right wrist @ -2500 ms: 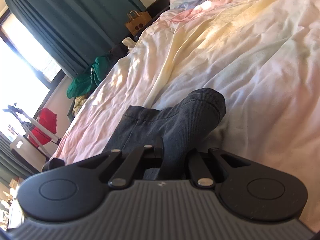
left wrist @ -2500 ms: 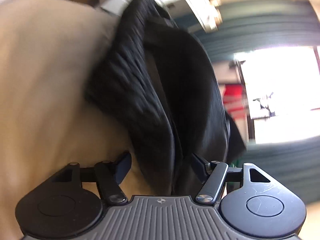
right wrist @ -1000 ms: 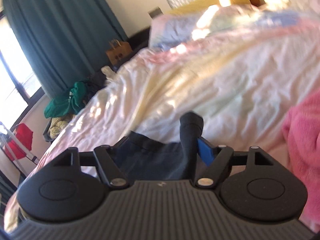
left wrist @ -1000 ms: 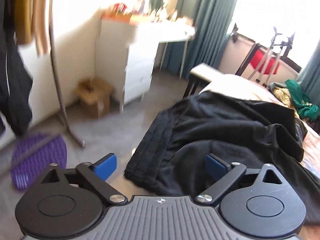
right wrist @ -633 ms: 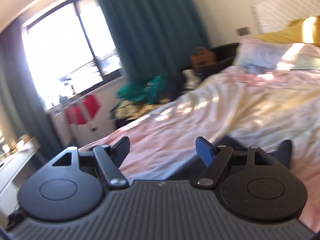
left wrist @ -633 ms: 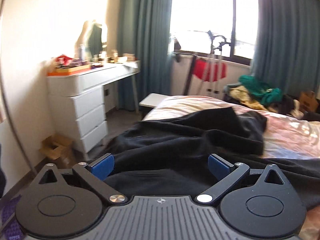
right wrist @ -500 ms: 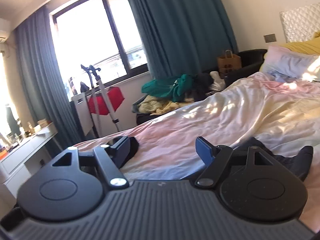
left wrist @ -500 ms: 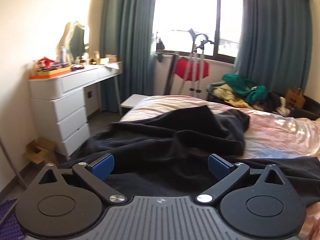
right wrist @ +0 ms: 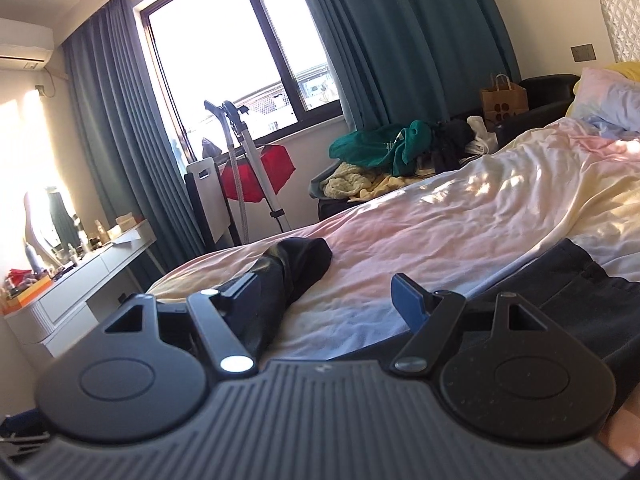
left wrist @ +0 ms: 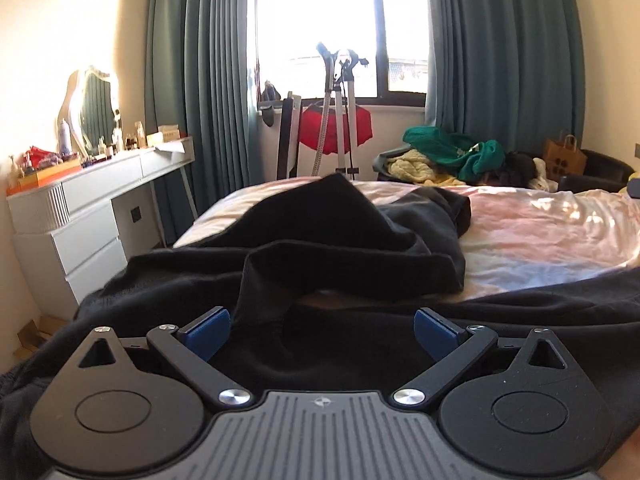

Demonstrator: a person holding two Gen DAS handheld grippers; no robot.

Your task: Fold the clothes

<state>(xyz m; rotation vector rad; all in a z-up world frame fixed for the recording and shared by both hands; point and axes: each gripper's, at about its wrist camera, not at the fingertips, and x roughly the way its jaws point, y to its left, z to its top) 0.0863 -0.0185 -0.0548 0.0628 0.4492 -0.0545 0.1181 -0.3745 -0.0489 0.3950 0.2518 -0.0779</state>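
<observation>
— How much of the black garment [left wrist: 328, 236] shows from the left wrist?

— Not all. Its near part runs under the left gripper [left wrist: 322, 326] and off the lower left edge, so its outline is lost; whether it is one piece or two I can't tell.

— And from the right wrist?

— The dark folded clothing [right wrist: 576, 280] is cut by the right edge and covered below by the right gripper [right wrist: 328, 292]. That gripper's left fingertip is hard to tell apart from the black cloth behind it.

— The dresser [left wrist: 100, 184]?

— The bottles on it are too small to identify.
</observation>
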